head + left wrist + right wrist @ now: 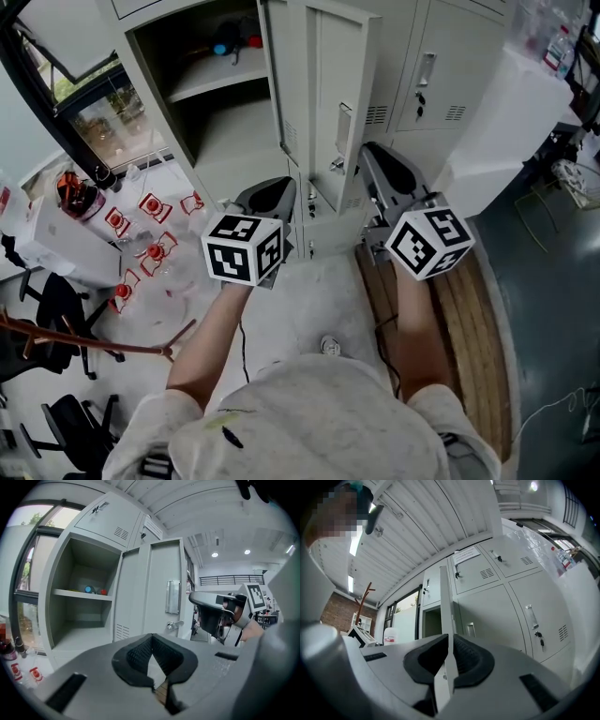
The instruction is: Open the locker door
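The grey locker door (pixel 323 84) stands swung out from its open compartment (pixel 211 122), edge toward me. My right gripper (pixel 368 155) reaches its free edge below the recessed handle (pixel 344 127). In the right gripper view the thin door edge (pixel 446 606) runs straight between the pads of the right gripper (pixel 449 641), which are shut on it. My left gripper (pixel 277 187) hangs low in front of the door's hinge side, touching nothing. In the left gripper view the left gripper (pixel 151 637) is shut with nothing in it, facing the door (pixel 159 583).
Closed lockers (pixel 441 66) stand to the right of the open door, next to a white plastic-covered block (pixel 511 122). Small blue and red items (pixel 234 42) lie on the compartment's shelf. Several red-labelled bottles (pixel 150 246) crowd the floor at left, near black chairs (pixel 56 309).
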`<state>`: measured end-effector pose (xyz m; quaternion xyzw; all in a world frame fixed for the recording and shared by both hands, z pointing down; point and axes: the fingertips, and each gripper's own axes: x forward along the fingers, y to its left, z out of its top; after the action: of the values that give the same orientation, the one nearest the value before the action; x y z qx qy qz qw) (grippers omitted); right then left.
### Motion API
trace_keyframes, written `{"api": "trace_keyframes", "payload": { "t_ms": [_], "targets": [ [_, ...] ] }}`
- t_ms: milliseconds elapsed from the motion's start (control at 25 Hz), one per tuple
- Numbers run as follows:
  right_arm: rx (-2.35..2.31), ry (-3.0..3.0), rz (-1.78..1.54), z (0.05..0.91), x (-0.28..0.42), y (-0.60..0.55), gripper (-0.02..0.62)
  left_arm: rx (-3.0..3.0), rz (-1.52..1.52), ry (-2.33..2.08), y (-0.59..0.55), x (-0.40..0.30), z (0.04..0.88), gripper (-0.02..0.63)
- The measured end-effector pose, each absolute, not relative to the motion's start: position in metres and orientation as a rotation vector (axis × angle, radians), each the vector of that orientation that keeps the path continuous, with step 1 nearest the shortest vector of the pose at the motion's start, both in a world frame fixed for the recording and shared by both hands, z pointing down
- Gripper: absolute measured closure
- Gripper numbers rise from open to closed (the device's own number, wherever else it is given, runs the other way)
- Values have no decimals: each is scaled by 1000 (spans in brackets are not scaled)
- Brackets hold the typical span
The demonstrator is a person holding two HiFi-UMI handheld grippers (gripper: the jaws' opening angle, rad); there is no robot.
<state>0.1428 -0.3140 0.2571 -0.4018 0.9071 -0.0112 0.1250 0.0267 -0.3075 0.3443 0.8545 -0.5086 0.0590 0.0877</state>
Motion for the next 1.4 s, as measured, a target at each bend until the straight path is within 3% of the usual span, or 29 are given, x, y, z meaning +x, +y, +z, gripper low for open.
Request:
{"api": "trace_keyframes", "payload": {
  "t_ms": [1400],
  "targets": [
    [-948,2876,-89,290,-44,-248,592,2332,102,-1795,-228,-142,343,601]
  ]
}}
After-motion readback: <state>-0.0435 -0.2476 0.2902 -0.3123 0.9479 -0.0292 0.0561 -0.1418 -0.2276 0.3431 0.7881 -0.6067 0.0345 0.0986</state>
